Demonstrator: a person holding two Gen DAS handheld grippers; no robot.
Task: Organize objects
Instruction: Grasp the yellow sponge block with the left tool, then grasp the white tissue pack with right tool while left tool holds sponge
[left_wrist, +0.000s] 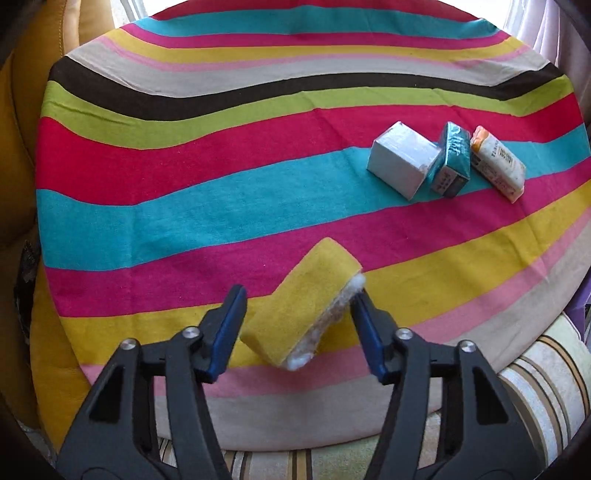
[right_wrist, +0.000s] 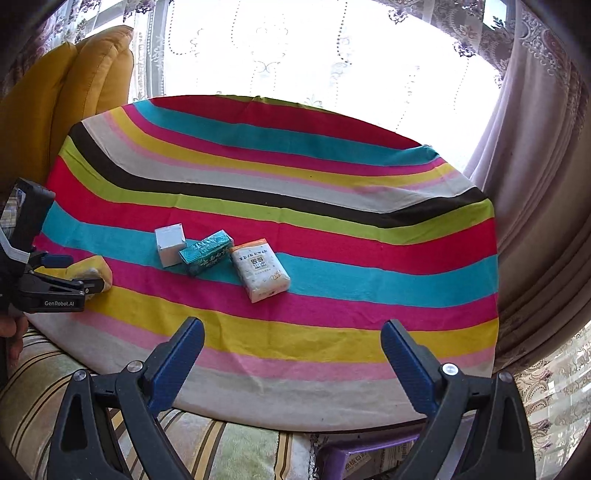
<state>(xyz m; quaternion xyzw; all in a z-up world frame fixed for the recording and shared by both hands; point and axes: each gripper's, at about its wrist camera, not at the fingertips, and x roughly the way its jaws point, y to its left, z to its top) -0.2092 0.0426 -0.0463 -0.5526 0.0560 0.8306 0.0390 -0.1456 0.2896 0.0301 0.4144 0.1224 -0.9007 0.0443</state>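
A yellow sponge with a white underside lies on the striped cloth between the open fingers of my left gripper; the right finger touches its white edge, the left finger stands apart. A white box, a teal box and a white tissue packet lie in a row to the far right. In the right wrist view the white box, teal box and tissue packet lie ahead, and my right gripper is open and empty near the table's front edge. The left gripper and sponge show at left.
The round table wears a striped cloth. A yellow cushioned chair stands at the back left, curtains at the right, a striped sofa cover below the front edge, and a purple box below.
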